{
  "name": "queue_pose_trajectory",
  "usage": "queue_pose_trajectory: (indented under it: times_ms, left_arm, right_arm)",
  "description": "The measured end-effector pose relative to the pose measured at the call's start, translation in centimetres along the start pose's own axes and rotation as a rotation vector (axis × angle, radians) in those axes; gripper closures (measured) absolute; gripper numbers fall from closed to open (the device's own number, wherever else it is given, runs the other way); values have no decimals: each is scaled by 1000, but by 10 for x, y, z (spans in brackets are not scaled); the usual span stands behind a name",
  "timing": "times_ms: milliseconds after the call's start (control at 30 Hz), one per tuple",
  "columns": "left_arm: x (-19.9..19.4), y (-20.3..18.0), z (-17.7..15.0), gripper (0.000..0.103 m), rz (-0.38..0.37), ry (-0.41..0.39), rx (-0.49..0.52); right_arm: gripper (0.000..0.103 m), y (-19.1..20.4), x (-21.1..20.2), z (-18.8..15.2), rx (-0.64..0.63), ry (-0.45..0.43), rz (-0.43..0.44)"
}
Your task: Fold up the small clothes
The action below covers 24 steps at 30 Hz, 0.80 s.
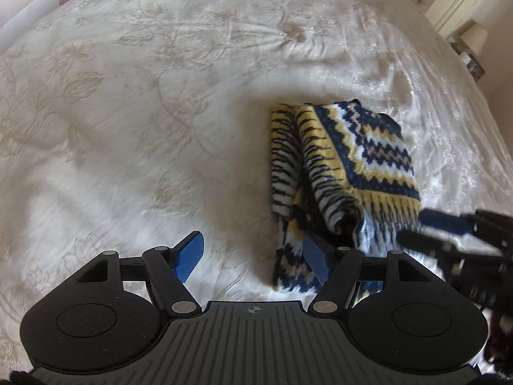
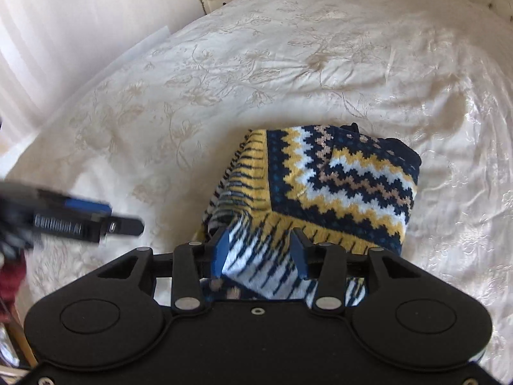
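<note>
My right gripper [image 2: 259, 253] has its jaws parted about halfway, with a striped fold of the knitted garment [image 2: 323, 183] lying between the blue pads [image 2: 221, 253]; the pads appear to stand off the wool, so I judge the cloth released, not gripped. My left gripper [image 1: 253, 256] is likewise open and empty, its right pad just beside the garment's near end, its left pad over the bare bedspread [image 1: 134, 102].

The garment lies in a rough folded bundle on the cream bedspread, patterned face up, with a loose striped layer bulging at its left edge.

Risks, as I judge them: a pad snagging the fuzzy knit would drag the top layer and undo the fold; the bulging side layer may slump open unaided; the soft, creased bedspread gives little support for pressing the fold flat; the two grippers are near enough to collide.
</note>
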<state>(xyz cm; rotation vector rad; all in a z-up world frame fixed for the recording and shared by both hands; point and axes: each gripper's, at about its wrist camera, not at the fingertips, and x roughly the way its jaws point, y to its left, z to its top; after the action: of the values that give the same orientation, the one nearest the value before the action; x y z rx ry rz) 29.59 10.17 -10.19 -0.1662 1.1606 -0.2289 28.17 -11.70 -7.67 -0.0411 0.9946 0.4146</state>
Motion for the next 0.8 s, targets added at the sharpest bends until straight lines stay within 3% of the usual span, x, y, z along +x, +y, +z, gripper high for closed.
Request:
queue_pose_trajectory:
  times_ms: [233, 500, 567, 633, 733, 800]
  left_arm:
    - [20, -21, 35, 36, -87, 45, 42]
    - [40, -25, 48, 36, -182, 136, -6]
    - [46, -26, 49, 36, -201, 160, -23]
    - [53, -29, 48, 36, -217, 183, -31]
    - [63, -35, 49, 36, -246, 206, -43]
    - [71, -38, 51, 36, -260, 216, -49]
  right_arm:
    - [30, 59, 1, -47, -302, -23, -116]
    - [30, 99, 40, -69, -557, -27, -257]
    - [39, 98, 48, -70, -576, -18, -288]
    - [79, 88, 48, -63, -497, -2, -272]
    - [87, 61, 34, -49, -273, -24, -188]
    - [87, 53, 24, -46, -207, -48, -166]
